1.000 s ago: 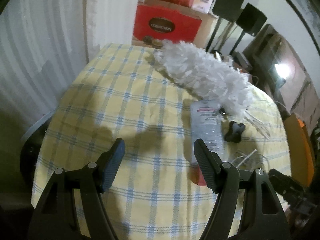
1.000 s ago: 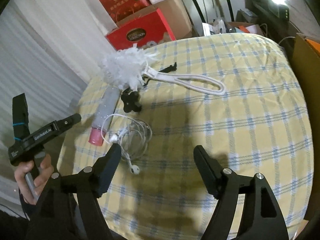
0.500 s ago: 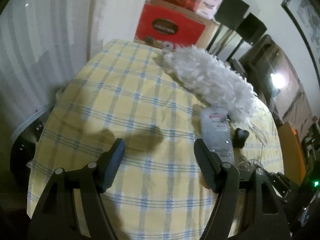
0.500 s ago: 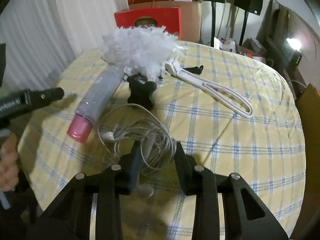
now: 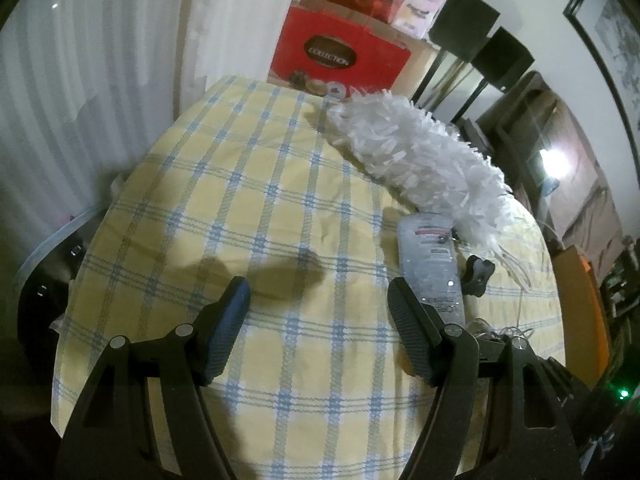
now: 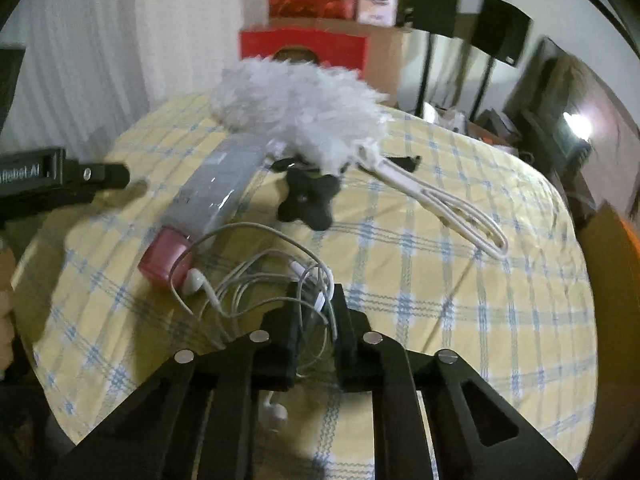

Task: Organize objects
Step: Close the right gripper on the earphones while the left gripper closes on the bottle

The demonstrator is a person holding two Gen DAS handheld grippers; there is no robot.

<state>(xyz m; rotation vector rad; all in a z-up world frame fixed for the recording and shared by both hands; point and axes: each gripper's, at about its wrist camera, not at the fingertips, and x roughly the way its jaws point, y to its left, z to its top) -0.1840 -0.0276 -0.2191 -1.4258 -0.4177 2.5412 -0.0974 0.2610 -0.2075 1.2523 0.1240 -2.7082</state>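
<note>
tangled white earphones (image 6: 256, 280), cord loops pinched in closing right tool (image 6: 315, 312).

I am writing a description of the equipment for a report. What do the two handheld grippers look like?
Both are matte black plastic. The left gripper has two angular fingers with ribbed pads, framed by struts with triangular cut-outs and round silver screw heads. The right gripper is built the same. Seen from the right wrist camera, the left gripper's body carries white lettering. No cables or sleeves are visible.

White curtains (image 5: 100, 92), red boxes (image 5: 340, 56), black speaker stands (image 6: 492, 36), one bright lamp (image 5: 554, 162)
</note>
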